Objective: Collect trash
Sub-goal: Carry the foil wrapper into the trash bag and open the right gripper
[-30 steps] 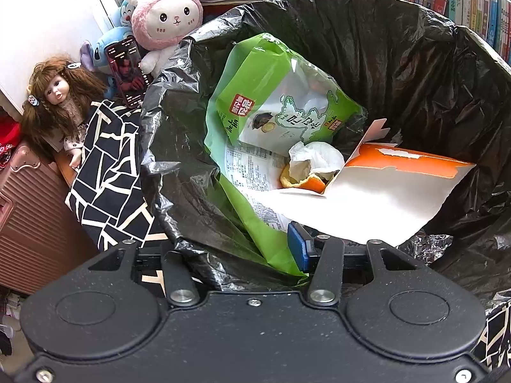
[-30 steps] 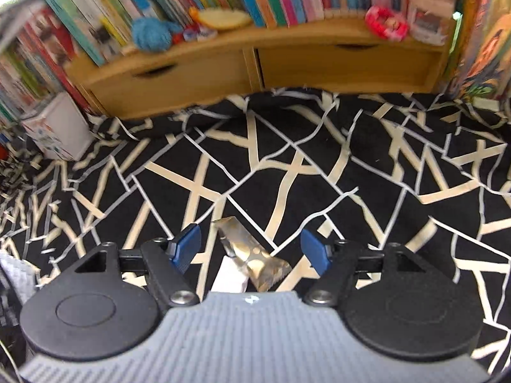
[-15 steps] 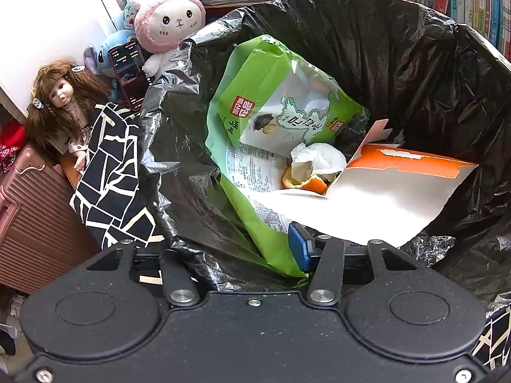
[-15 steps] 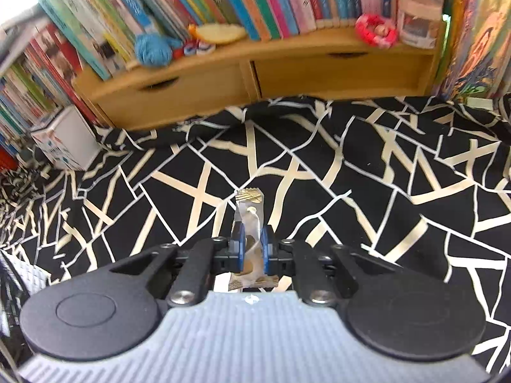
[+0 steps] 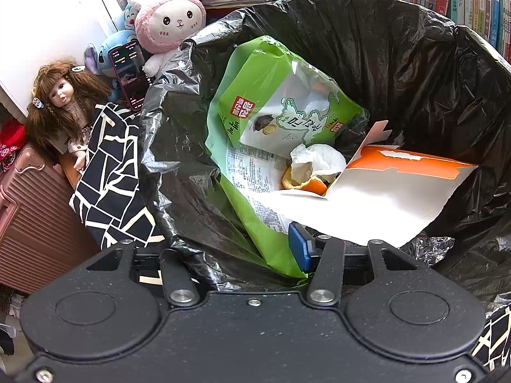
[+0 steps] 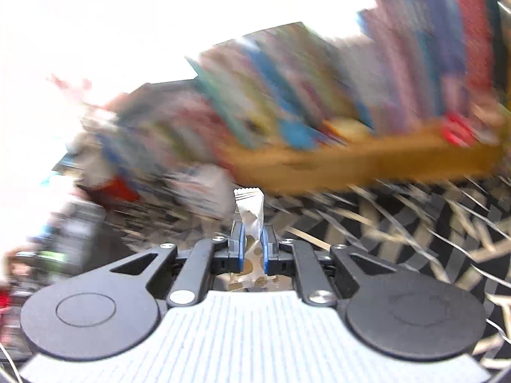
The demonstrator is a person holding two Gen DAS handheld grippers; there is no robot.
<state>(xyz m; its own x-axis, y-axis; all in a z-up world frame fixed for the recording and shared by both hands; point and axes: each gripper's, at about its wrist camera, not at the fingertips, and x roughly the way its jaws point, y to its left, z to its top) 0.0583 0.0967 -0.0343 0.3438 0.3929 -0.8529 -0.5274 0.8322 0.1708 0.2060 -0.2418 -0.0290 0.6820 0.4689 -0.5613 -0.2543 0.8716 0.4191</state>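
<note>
Since a second ago the right gripper [image 6: 253, 245] has closed on the silver wrapper [image 6: 249, 214] and come up off the black-and-cream patterned cloth [image 6: 399, 223], which now streaks past in blur beneath it. The wrapper sits pinched between the two blue pads [image 6: 241, 249], its long axis running straight ahead along the fingers: the crimped end sticks out beyond the fingertips, the other end reaches back to the gripper's body.

The left gripper [image 5: 242, 249] has not shifted. It is narrowly parted and clamps the rim of the black trash bag [image 5: 399, 63], with one blue finger [image 5: 298, 245] inside the bag and the other hidden behind the plastic. Ahead of it, inside the bag, lie a green snack packet [image 5: 255, 95], an orange-and-white carton [image 5: 383, 198], crumpled tissue [image 5: 319, 159] and orange peel [image 5: 306, 185].
</note>
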